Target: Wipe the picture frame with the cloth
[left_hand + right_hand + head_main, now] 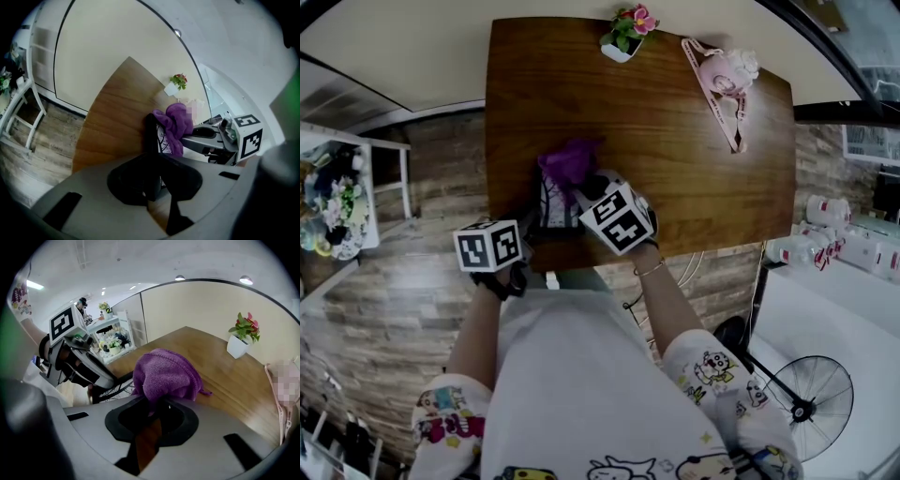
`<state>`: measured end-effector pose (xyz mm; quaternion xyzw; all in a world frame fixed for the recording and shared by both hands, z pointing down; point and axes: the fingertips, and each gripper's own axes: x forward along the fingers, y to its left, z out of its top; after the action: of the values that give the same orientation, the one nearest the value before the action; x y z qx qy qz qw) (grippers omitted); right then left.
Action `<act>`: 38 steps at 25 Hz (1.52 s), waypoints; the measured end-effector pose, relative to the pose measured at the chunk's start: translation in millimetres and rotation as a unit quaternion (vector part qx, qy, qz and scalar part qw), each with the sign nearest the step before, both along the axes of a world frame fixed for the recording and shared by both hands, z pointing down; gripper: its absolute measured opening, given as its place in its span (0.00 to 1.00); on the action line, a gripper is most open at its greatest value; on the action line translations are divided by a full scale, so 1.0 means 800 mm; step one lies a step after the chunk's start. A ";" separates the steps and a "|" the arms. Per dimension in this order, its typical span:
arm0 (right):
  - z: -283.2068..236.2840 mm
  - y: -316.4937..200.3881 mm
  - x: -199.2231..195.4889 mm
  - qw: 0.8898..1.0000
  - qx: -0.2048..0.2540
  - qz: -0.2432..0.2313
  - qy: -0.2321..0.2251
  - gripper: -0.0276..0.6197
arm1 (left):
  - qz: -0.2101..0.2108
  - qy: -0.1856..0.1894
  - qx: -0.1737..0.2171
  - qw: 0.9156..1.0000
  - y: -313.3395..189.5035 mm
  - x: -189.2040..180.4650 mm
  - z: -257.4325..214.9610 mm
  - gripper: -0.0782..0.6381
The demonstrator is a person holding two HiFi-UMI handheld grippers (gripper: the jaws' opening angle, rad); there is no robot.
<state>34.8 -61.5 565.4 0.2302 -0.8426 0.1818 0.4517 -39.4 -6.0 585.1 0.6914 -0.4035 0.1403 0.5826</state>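
Observation:
A black picture frame [555,208] stands tilted near the front edge of the wooden table [675,159]. My left gripper [534,234] is shut on the frame's left edge; in the left gripper view the dark frame edge [151,136] runs up from between the jaws [152,180]. A purple knitted cloth [570,159] lies bunched over the top of the frame. My right gripper [584,194] is shut on it, and the cloth [166,373] fills the space just ahead of that gripper [157,408]. The cloth [176,123] covers the upper right part of the frame's face.
A small potted plant with pink flowers [626,33] and a pink hanger [722,80] sit at the table's far edge. A white shelf [337,197] stands to the left on the floor, and a fan [806,408] to the right.

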 end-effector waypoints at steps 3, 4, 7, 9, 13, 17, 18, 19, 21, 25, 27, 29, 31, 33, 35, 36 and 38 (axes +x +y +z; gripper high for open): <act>-0.004 0.002 0.010 1.000 0.001 0.014 0.002 0.12 | -0.005 0.005 0.001 1.000 -0.002 0.004 -0.003 0.20; -0.005 0.002 0.015 1.000 0.002 0.020 0.002 0.12 | -0.006 0.004 0.002 1.000 -0.002 0.004 -0.003 0.20; -0.008 0.002 0.029 0.999 0.001 0.039 0.002 0.12 | -0.010 0.002 0.003 1.000 -0.001 0.003 -0.003 0.20; -0.008 0.000 0.040 0.999 0.000 0.051 0.007 0.12 | -0.012 0.002 0.002 1.000 -0.001 0.003 -0.003 0.20; -0.001 -0.009 0.057 0.997 0.003 0.075 0.008 0.12 | -0.022 -0.001 0.002 1.000 -0.002 0.002 -0.003 0.20; -0.002 -0.011 0.059 0.997 0.012 0.074 0.004 0.12 | -0.031 -0.008 0.005 0.999 -0.001 0.005 -0.003 0.20; -0.005 -0.009 0.057 0.997 0.012 0.073 0.001 0.12 | -0.033 -0.009 0.005 0.999 -0.001 0.005 -0.003 0.20; -0.009 -0.007 0.054 0.997 0.010 0.071 -0.004 0.12 | -0.036 -0.010 0.004 0.999 0.000 0.004 -0.003 0.20; -0.021 -0.001 0.040 0.998 0.002 0.065 -0.023 0.12 | -0.044 -0.007 0.001 0.999 0.000 0.004 -0.003 0.20; -0.043 0.019 -0.002 0.995 -0.022 0.045 -0.082 0.12 | -0.059 -0.003 -0.007 0.998 0.003 0.007 -0.004 0.20; -0.050 0.030 -0.023 0.993 -0.038 0.029 -0.108 0.12 | -0.067 0.003 -0.012 0.998 0.005 0.010 -0.004 0.20; -0.050 0.041 -0.037 0.992 -0.049 0.003 -0.113 0.12 | -0.075 0.015 -0.018 0.997 0.008 0.014 -0.004 0.20; -0.042 0.053 -0.047 0.994 -0.053 -0.033 -0.093 0.12 | -0.082 0.029 -0.023 0.996 0.009 0.018 -0.004 0.20; -0.029 0.061 -0.051 0.995 -0.046 -0.068 -0.062 0.12 | -0.088 0.040 -0.027 0.995 0.009 0.020 -0.004 0.19; -0.017 0.061 -0.052 0.995 -0.036 -0.089 -0.037 0.12 | -0.089 0.045 -0.027 0.995 0.008 0.020 -0.004 0.19; -0.012 0.059 -0.053 0.995 -0.035 -0.093 -0.029 0.12 | -0.088 0.047 -0.027 0.995 0.008 0.020 -0.004 0.19; -0.006 0.058 -0.054 0.995 -0.035 -0.096 -0.023 0.12 | -0.087 0.047 -0.026 0.995 0.009 0.019 -0.004 0.19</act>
<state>-8.8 -15.3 560.7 0.1282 -0.8641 0.1723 0.4553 -24.4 0.9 582.1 0.6444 -0.4308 0.0668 0.6283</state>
